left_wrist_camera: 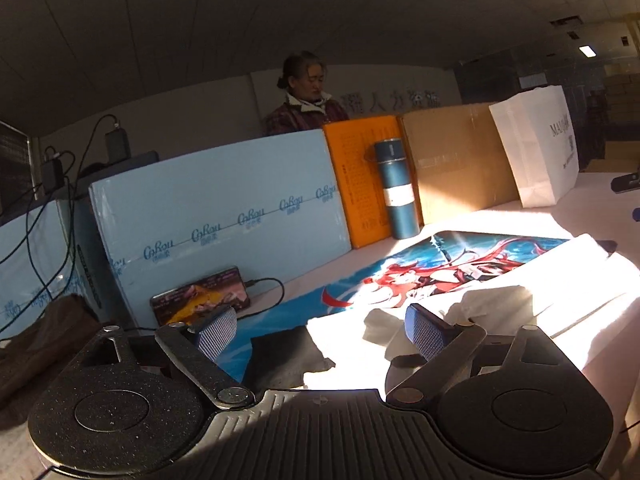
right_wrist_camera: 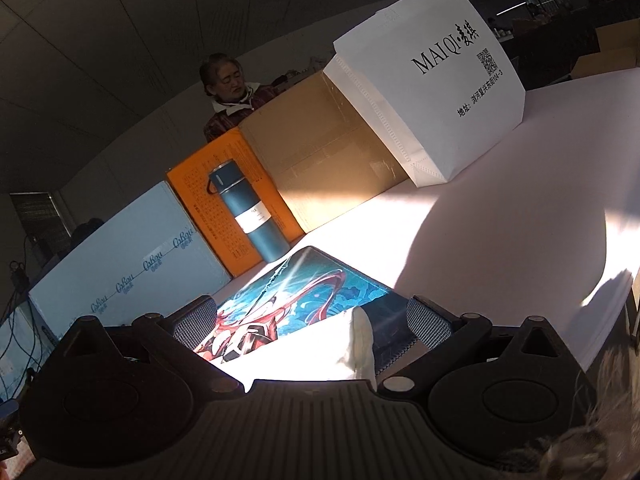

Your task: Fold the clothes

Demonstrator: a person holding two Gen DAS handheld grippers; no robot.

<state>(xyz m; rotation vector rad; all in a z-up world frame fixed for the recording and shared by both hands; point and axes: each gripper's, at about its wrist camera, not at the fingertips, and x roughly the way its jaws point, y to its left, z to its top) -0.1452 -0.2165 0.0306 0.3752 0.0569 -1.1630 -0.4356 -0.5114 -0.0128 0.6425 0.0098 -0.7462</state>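
Note:
A white garment (left_wrist_camera: 472,300) lies on a blue and red printed mat (left_wrist_camera: 416,276) on the table, lit by strong sun. My left gripper (left_wrist_camera: 320,330) is open, its blue pads wide apart just above the garment's near edge. In the right wrist view the garment (right_wrist_camera: 304,344) lies between the pads of my right gripper (right_wrist_camera: 312,320), which is open, with a raised fold of cloth near the right pad. The mat (right_wrist_camera: 304,292) shows beyond it. Neither gripper holds cloth.
A row stands at the back of the table: pale blue boxes (left_wrist_camera: 224,216), an orange box (left_wrist_camera: 360,176), a blue flask (left_wrist_camera: 394,188), a cardboard box (left_wrist_camera: 456,160), a white bag (left_wrist_camera: 540,140). A phone with cable (left_wrist_camera: 200,298) leans at left. A person (left_wrist_camera: 306,96) stands behind.

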